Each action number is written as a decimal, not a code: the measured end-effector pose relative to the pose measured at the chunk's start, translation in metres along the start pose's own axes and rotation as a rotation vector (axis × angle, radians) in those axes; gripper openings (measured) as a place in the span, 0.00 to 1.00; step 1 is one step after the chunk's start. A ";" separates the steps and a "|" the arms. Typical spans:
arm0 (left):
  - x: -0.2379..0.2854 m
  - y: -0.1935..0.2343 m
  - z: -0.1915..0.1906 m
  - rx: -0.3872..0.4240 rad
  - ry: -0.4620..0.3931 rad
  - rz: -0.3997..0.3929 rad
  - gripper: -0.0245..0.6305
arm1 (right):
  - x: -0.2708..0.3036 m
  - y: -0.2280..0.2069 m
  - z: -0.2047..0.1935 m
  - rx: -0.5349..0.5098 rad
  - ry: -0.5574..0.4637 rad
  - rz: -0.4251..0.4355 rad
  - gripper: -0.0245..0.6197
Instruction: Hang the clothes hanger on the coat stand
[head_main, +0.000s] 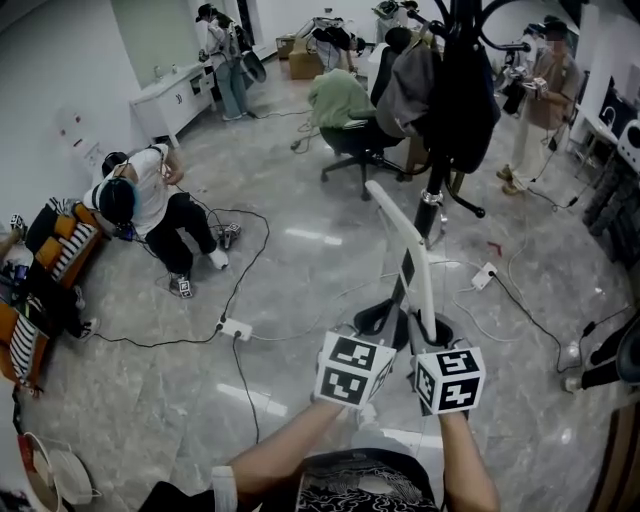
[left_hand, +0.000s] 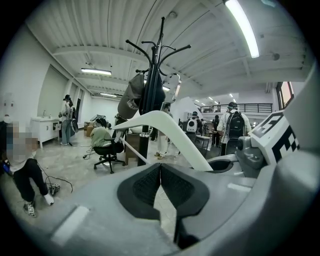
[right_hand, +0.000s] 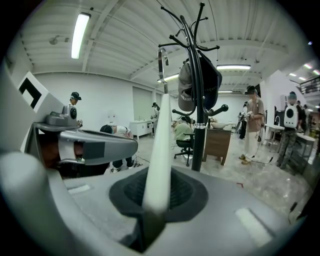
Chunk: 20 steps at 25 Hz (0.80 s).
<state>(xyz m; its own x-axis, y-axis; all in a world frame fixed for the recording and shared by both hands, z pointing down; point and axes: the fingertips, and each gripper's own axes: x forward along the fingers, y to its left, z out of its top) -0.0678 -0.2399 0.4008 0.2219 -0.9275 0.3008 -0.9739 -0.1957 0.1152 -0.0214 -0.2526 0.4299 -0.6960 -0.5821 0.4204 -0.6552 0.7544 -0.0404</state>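
Observation:
A white clothes hanger (head_main: 415, 260) stands upright in my right gripper (head_main: 432, 325), which is shut on its lower end. In the right gripper view the hanger (right_hand: 161, 145) rises from between the pads of the right gripper (right_hand: 157, 200). My left gripper (head_main: 383, 320) is just to its left, shut with nothing between its pads; the left gripper view shows the left gripper (left_hand: 160, 172) with the hanger's arm (left_hand: 167, 127) passing beyond it. The black coat stand (head_main: 437, 185) is ahead, hung with dark clothes and bags (head_main: 450, 95). Its upper hooks (right_hand: 192, 30) are bare.
A person crouches on the floor at the left (head_main: 150, 205). Cables and a power strip (head_main: 235, 328) lie on the grey marble floor. Someone sits on an office chair (head_main: 350, 130) behind the stand, next to a brown desk (right_hand: 217, 142). Another person stands at the right (head_main: 545, 100).

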 end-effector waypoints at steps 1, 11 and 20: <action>0.006 0.002 0.002 -0.001 0.002 0.002 0.05 | 0.005 -0.004 0.002 0.000 0.003 0.004 0.12; 0.053 0.027 0.014 -0.012 0.008 0.039 0.05 | 0.054 -0.037 0.012 -0.003 0.028 0.030 0.12; 0.091 0.035 0.024 -0.023 0.001 0.063 0.05 | 0.083 -0.065 0.016 -0.019 0.050 0.055 0.12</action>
<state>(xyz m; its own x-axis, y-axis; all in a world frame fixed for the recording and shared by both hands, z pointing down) -0.0832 -0.3385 0.4091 0.1607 -0.9372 0.3095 -0.9845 -0.1299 0.1179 -0.0413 -0.3546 0.4532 -0.7148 -0.5245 0.4625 -0.6108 0.7903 -0.0477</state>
